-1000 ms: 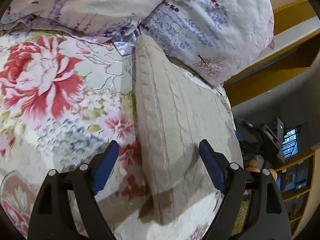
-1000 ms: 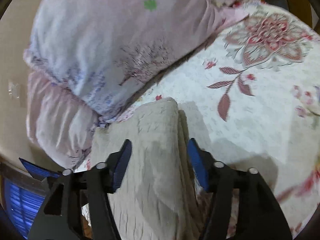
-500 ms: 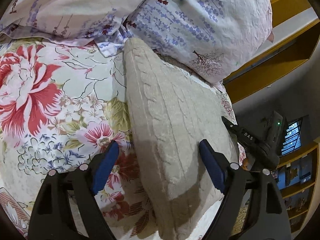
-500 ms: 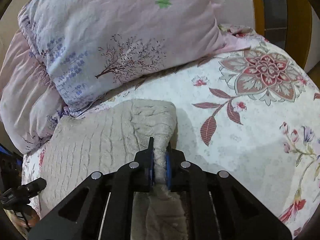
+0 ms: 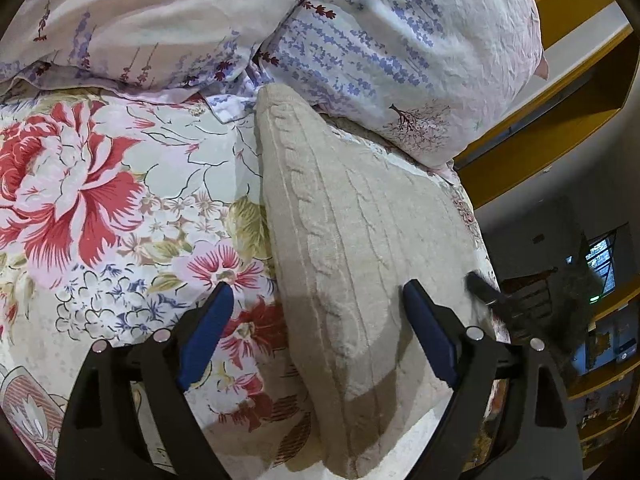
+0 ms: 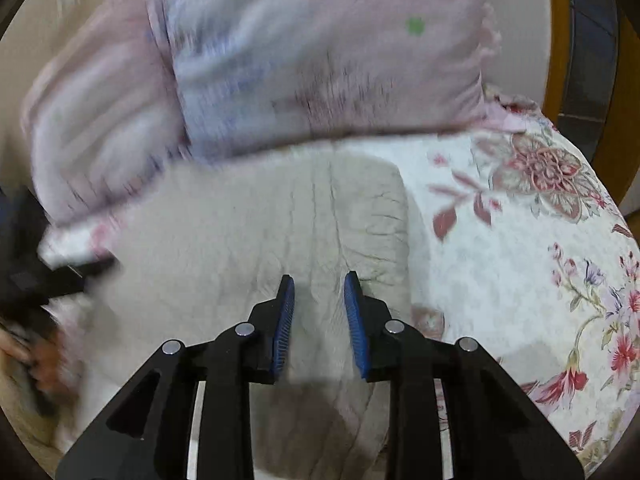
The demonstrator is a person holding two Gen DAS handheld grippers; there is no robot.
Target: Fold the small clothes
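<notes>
- Beige cable-knit sweater, folded into a long slab, lies on the floral bedspread with its far end tucked against the lavender-print pillow.
- In the left wrist view its long axis runs from the upper middle of the frame down to the lower right, narrow end pointing up at the pillow.
- Left gripper hangs spread wide with nothing gripped; the sweater's left edge lies between its blue pads, untouched.
- Right gripper sits above the sweater's right part in its own blurred view; its jaws have just been opening and the knit now lies loose below the gap, released.
- My judgement: both grippers are at the near end, so a next fold would carry that end up the long axis toward the pillow.
</notes>
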